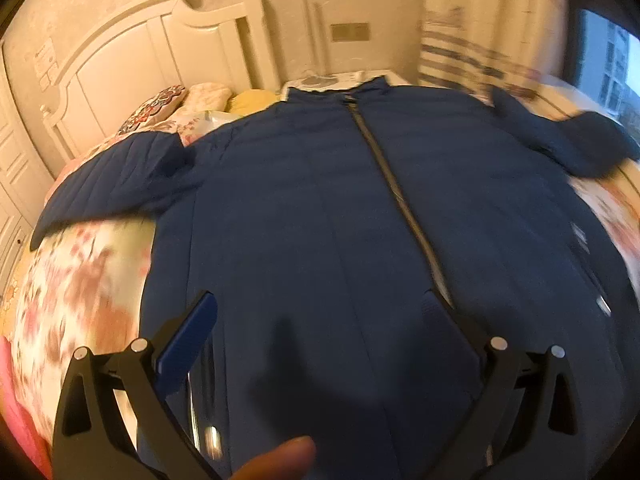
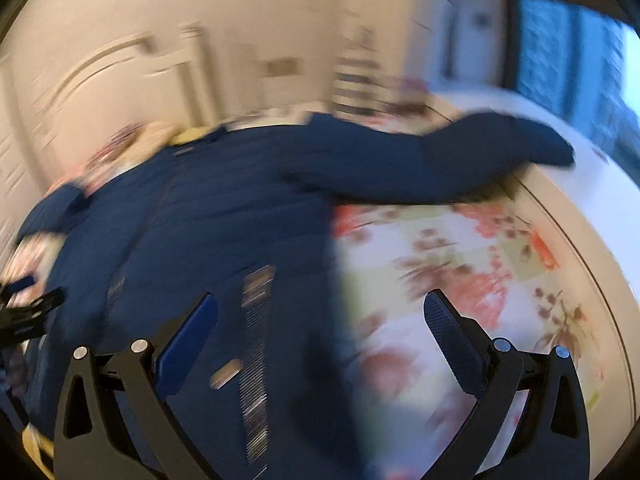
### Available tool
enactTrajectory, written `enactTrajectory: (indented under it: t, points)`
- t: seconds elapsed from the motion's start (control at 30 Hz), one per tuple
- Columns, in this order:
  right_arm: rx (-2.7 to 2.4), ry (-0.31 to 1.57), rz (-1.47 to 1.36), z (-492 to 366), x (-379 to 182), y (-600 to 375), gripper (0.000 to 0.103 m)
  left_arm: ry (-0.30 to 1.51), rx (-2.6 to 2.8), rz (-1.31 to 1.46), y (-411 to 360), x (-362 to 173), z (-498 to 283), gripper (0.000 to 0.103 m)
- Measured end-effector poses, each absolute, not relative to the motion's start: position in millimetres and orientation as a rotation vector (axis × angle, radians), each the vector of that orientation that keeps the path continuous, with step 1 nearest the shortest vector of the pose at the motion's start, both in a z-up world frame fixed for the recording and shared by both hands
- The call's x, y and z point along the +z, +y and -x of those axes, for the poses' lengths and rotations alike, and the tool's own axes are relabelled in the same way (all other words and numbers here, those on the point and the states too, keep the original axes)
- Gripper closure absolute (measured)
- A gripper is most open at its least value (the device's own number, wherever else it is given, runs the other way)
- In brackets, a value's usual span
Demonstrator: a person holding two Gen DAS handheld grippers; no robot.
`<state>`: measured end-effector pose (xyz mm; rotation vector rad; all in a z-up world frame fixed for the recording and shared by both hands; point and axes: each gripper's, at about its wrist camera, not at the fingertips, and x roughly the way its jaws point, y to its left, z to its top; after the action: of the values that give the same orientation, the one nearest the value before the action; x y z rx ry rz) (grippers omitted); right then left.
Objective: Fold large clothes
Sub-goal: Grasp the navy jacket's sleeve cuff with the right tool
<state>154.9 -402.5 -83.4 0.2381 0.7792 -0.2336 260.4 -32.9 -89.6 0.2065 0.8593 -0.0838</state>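
A large navy quilted jacket lies flat on the bed, front up, zipper closed, collar at the far side. Its sleeves spread out to the left and right. My left gripper is open and empty, hovering over the jacket's lower hem area. In the blurred right wrist view, my right gripper is open and empty, over the jacket's right edge, with the right sleeve stretched out beyond it. The left gripper shows at that view's left edge.
The bed has a floral cover. Pillows lie by the white headboard. A curtain and a window are at the right. A fingertip shows at the bottom of the left wrist view.
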Motion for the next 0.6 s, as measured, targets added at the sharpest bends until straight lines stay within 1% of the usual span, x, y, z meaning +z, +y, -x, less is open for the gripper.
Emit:
enactTrajectory:
  t: [0.1, 0.27, 0.33, 0.43, 0.5, 0.53, 0.57, 0.6]
  points:
    - [-0.348, 0.784, -0.293, -197, -99, -460, 0.004, 0.88, -0.05, -0.176, -27, -104, -314, 0.002]
    - [-0.458, 0.8, -0.369, -250, -115, -530, 0.004, 0.963, -0.018, -0.13, -11, -139, -373, 0.002]
    - [-0.492, 0.789, -0.39, -262, -117, -549, 0.004, 0.941, -0.069, -0.041, 2, -145, -377, 0.002]
    - [-0.534, 0.776, -0.401, -278, -121, -568, 0.004, 0.929, -0.069, -0.056, 2, -146, -376, 0.002]
    - [-0.528, 0.757, -0.413, -285, -122, -573, 0.019, 0.929, -0.073, -0.047, 3, -147, -375, 0.002]
    - [-0.534, 0.73, -0.391, -287, -118, -569, 0.038, 0.928, -0.073, -0.047, 4, -147, -376, 0.002]
    - [-0.536, 0.703, -0.367, -288, -114, -562, 0.055, 0.928, -0.072, -0.049, 4, -147, -376, 0.002]
    - [-0.536, 0.672, -0.338, -285, -107, -549, 0.063, 0.928, -0.071, -0.05, 3, -147, -373, 0.002]
